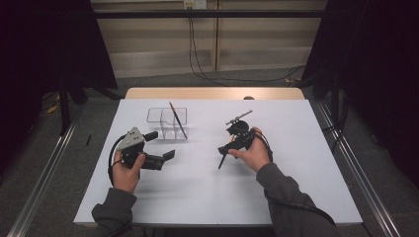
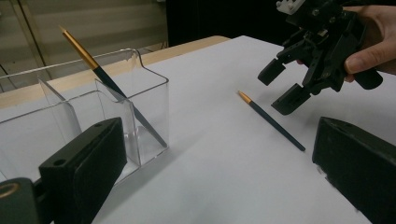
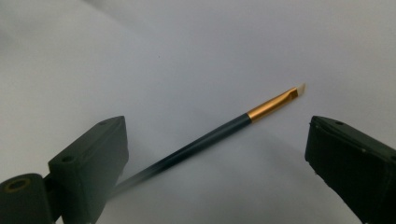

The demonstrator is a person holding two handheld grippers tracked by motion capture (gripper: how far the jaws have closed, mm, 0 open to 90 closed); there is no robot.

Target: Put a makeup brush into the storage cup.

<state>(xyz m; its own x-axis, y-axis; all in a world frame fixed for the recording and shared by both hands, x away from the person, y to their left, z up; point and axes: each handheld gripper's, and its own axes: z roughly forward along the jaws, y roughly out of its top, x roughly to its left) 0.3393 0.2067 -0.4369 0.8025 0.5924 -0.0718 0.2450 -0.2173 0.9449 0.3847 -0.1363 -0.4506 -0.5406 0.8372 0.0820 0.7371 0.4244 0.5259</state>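
The loose makeup brush lying right of the clear organizer looks light, stiff and slippery, best pinched mid-handle by the right gripper, jaws apart.

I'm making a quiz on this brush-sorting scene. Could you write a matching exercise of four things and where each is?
Things:
1. brush on the table
2. brush in the organizer
3. left hand-held gripper
4. right hand-held gripper

Places:
A. open, right above the lying brush
B. leaning in the clear organizer
C. flat on the white table
D. open, beside the organizer

Pairs: 1-C, 2-B, 3-D, 4-A
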